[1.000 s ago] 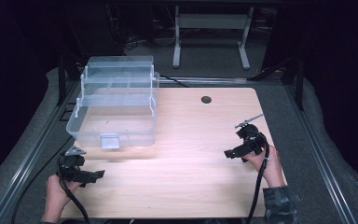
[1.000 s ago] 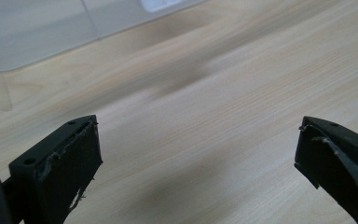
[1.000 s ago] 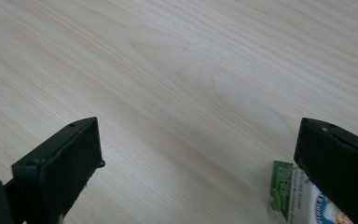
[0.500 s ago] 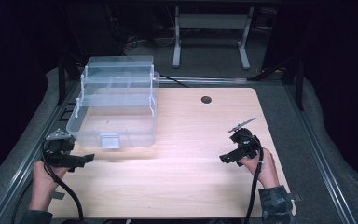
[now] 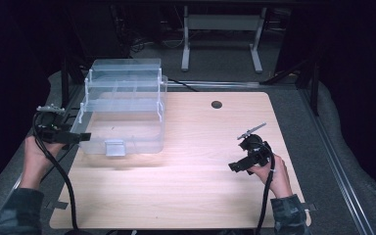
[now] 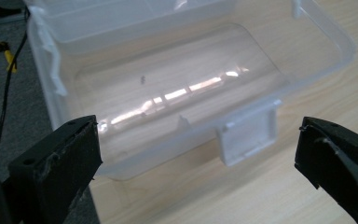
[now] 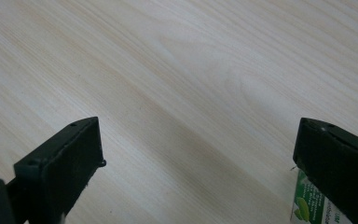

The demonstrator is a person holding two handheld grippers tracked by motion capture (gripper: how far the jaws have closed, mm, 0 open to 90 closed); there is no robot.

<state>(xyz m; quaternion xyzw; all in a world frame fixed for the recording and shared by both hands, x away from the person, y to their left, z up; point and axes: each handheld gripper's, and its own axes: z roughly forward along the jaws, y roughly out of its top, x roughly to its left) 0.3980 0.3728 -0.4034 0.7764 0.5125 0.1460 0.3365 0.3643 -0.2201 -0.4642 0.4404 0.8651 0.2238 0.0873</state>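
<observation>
Clear plastic organizer box (image 5: 122, 115), light, rigid and slick-walled, sits on the bench (image 5: 186, 196), best gripped by its rim or front latch (image 6: 249, 135); both tongs gape apart, empty

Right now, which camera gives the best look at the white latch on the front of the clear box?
The left gripper view: the latch sits close and sharp between the left gripper's open fingers, on the clear box's front wall. The high view shows the latch as a small pale tab. The right gripper view looks down on bare wooden table.
</observation>
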